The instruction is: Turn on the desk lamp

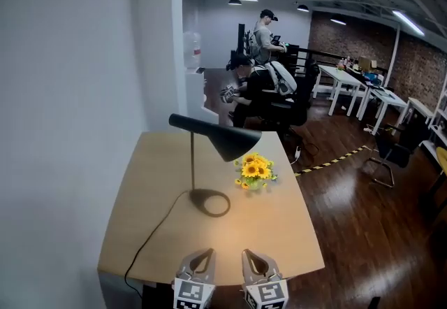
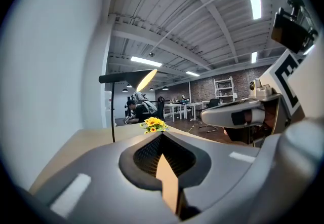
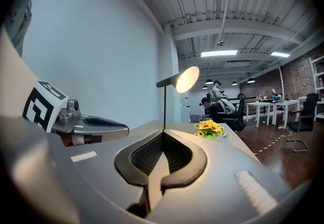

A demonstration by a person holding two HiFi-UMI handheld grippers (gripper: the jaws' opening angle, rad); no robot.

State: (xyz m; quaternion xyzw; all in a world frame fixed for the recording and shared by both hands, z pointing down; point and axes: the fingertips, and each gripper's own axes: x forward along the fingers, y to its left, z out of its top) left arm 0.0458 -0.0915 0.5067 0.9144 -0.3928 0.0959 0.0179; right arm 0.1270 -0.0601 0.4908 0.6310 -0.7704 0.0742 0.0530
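The black cone-shaded desk lamp (image 1: 230, 141) is judged already lit over the pale wooden desk (image 1: 150, 185). The left tongs (image 1: 201, 259) and the right tongs (image 1: 255, 259) are closed on nothing, so only withdrawal is called for.

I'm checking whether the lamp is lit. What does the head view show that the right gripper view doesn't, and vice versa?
Head view only: the desk lamp with its round base and cord on the table. Right gripper view only: the glowing inside of the shade. Both: the lamp's stem and shade, the sunflowers, the left gripper.
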